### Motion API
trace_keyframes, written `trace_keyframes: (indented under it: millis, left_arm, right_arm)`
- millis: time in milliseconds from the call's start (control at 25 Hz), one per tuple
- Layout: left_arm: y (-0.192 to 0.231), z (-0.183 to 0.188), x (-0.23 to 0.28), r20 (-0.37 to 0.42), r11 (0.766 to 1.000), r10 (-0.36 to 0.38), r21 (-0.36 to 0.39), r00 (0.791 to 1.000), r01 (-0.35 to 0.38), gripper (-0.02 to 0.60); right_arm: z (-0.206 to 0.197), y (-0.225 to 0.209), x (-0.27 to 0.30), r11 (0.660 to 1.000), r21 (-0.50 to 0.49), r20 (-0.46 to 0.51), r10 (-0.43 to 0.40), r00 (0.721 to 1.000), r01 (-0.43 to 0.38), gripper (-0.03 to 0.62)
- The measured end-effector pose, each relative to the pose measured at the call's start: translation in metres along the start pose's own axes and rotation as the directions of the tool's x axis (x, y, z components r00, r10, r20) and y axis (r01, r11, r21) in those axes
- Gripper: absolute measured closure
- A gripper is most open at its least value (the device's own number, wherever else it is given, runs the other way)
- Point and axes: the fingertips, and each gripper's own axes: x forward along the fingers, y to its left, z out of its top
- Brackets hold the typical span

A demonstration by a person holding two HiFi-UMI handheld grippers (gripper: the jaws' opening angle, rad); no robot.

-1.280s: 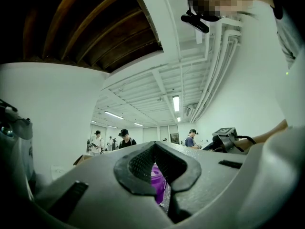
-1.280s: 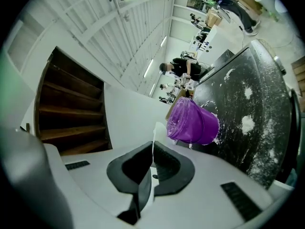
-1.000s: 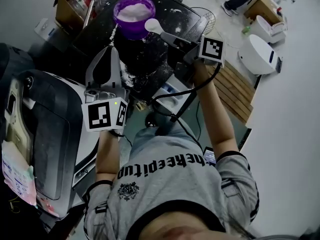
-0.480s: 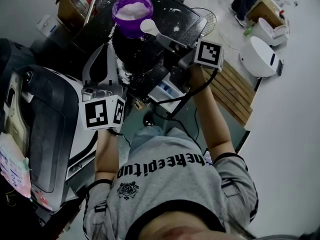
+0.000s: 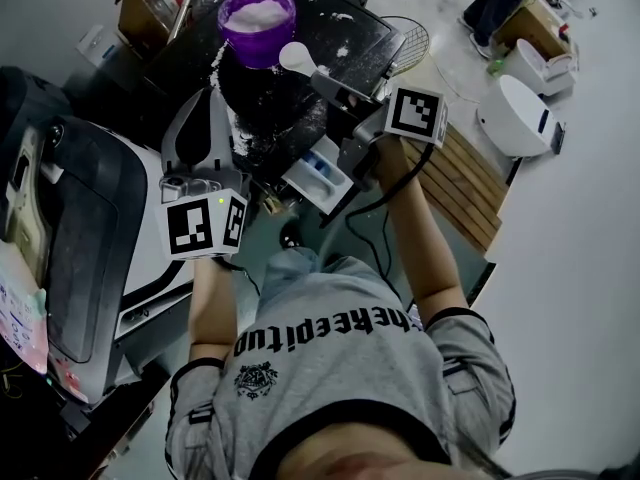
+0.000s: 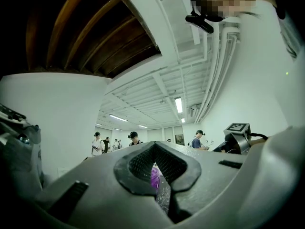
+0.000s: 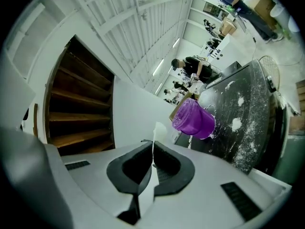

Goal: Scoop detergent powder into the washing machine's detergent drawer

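Observation:
A purple tub [image 5: 258, 23] of white powder stands on a dark, powder-dusted top [image 5: 300, 98]. Just right of the tub hovers a white scoop [image 5: 297, 56], my right gripper [image 5: 335, 86] shut on its handle. In the right gripper view the scoop's handle [image 7: 154, 142] runs up between the closed jaws of that gripper [image 7: 152, 149], with the tub [image 7: 193, 119] beyond. The detergent drawer [image 5: 318, 176] stands pulled out below the right gripper. My left gripper [image 5: 213, 96] is shut on nothing, over the top's left edge; its own view [image 6: 153, 150] shows the jaws closed.
The washing machine [image 5: 90, 228] fills the left. A cardboard box [image 5: 150, 3] sits behind the tub. A wooden pallet [image 5: 470, 188], a white round appliance [image 5: 515, 113] and a fan grille [image 5: 410, 38] lie on the floor at right. Spilled powder marks the top.
The scoop has drawn slightly back from the tub toward the drawer. The view has shifted, so more of the open drawer shows. The left gripper stays shut in place.

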Motion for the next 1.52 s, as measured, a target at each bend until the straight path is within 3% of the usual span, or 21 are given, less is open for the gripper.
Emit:
trace_keyframes:
  millis: [680,1520]
  left_arm:
    - [-0.057,0.022,-0.060,0.009,0.999,0.047,0.016,0.999,-0.047,0.578]
    - [-0.099,0.013,-0.108,-0.027,0.992,0.129,0.020,0.991,-0.128,0.578]
  right_arm:
    - [-0.047,0.001,-0.075,0.998,0.069,-0.024,-0.004,1.000,0.006,0.588]
    - [-0.104,-0.046,-0.127,0.992,0.087,-0.109,-0.079,0.991,0.088,0.588]
